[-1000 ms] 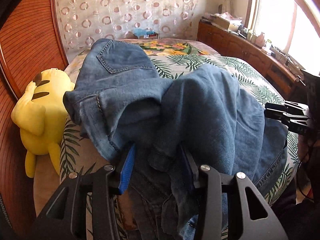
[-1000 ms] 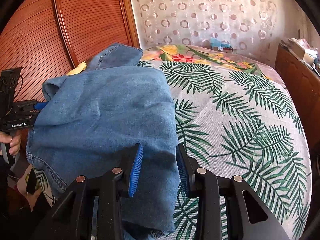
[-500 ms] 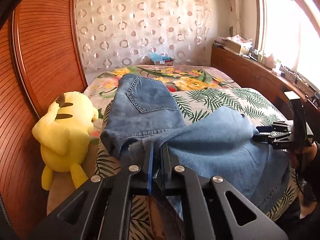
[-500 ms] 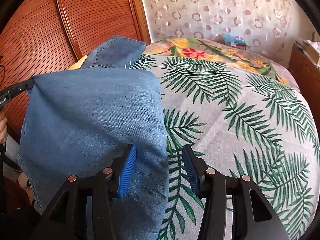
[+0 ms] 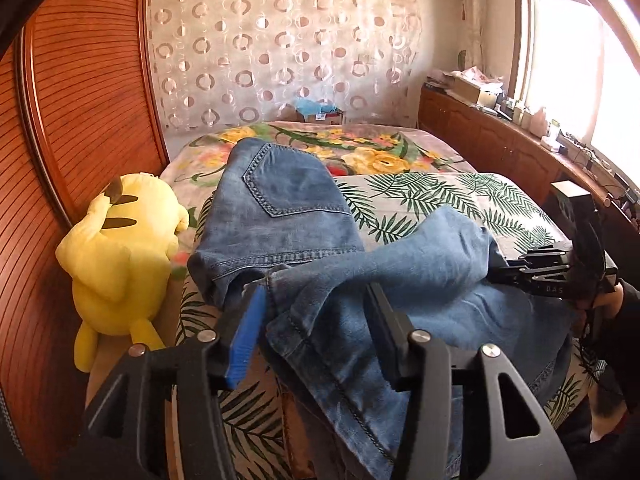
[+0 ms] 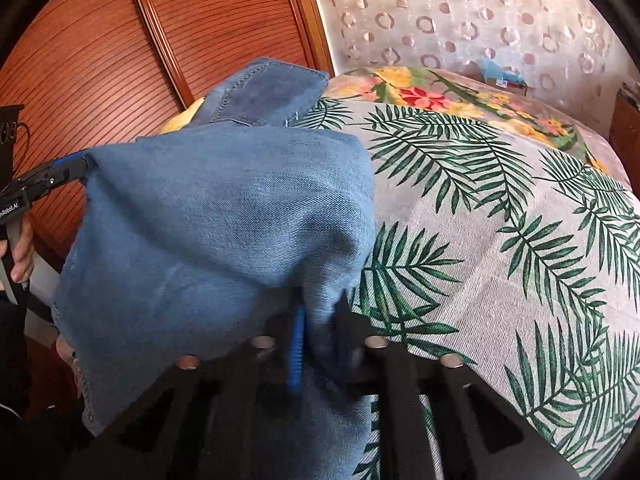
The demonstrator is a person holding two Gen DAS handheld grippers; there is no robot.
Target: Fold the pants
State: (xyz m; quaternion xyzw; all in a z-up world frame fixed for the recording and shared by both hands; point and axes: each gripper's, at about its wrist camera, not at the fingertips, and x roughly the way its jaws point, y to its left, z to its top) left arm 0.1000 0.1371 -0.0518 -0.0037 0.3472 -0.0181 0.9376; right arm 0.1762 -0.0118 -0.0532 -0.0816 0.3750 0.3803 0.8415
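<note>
Blue jeans (image 5: 280, 216) lie on the bed with the seat and back pocket toward the far end and the legs bunched over the near edge. My left gripper (image 5: 316, 320) is open, its fingers on either side of a leg hem, not pinching it. My right gripper (image 6: 318, 332) is shut on a fold of the jeans (image 6: 224, 224) and lifts it off the bed. The right gripper also shows in the left wrist view (image 5: 532, 276), clamped on the cloth. The left gripper shows at the left edge of the right wrist view (image 6: 60, 172).
The bed has a palm-leaf cover (image 6: 500, 240) and a floral blanket (image 5: 360, 148) at the far end. A yellow plush toy (image 5: 124, 256) sits between the bed and the wooden wall panel (image 5: 80, 120). A wooden counter (image 5: 520, 148) with clutter runs under the window.
My left gripper, shut on the hem half a second ago, has opened. My right gripper, open before, has closed on the jeans fold and raised it.
</note>
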